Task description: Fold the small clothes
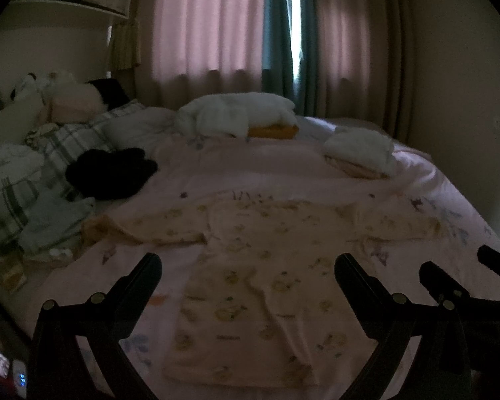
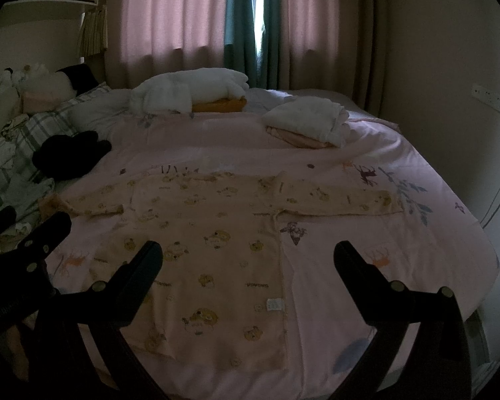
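While the room is dim, a small yellow shirt (image 1: 250, 286) with little bear pictures lies flat on the pink bed cover (image 1: 250, 173), with both sleeves spread out to the sides. The left tongs (image 1: 248, 265) hang just above the lower part of the shirt, with the two fingers wide apart and nothing between them. In the left view, the shirt's body sits right between those two fingers. The right tongs (image 2: 248, 253) are also wide apart and hold nothing. In the right view, the shirt's right edge and its small white tag (image 2: 274, 304) lie between the fingers, and the left finger is over the shirt's body. The two tongs are side by side, near each other. Farther back on the bed sit a white pile on something orange (image 2: 196, 95) and a folded white and pink stack (image 2: 306, 121). A black piece of clothing (image 2: 70, 153) lies on the left, near a checked pillow (image 1: 70, 143). Pink curtains (image 1: 210, 23) hang behind the bed.
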{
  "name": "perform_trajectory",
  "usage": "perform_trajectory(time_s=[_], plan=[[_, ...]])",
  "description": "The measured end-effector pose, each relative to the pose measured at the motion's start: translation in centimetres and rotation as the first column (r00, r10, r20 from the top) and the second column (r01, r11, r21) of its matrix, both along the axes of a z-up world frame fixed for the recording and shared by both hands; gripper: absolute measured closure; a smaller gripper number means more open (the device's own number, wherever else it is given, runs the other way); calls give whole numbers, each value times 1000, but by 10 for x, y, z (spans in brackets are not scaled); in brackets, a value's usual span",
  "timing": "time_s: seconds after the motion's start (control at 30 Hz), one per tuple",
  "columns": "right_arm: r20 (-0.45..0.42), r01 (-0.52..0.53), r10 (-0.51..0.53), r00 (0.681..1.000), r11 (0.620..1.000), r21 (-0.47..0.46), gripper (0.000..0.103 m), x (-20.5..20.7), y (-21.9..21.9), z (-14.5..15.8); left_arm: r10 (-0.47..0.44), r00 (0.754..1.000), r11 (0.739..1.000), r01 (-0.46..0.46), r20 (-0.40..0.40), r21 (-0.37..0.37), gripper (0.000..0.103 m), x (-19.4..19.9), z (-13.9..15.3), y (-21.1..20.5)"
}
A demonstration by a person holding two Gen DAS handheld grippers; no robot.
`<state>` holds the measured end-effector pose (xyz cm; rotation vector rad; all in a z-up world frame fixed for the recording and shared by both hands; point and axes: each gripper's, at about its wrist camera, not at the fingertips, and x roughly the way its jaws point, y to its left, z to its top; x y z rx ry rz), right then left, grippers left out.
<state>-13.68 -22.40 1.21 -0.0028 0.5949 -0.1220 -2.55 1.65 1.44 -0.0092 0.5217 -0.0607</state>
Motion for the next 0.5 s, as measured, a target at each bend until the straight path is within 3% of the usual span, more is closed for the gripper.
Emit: perform_trajectory(time_s=[0.5], plan=[[-12, 15, -16, 1000, 999, -29, 0, -3, -2, -4, -23, 999, 1000, 22, -27, -16, 0, 2, -3, 1]])
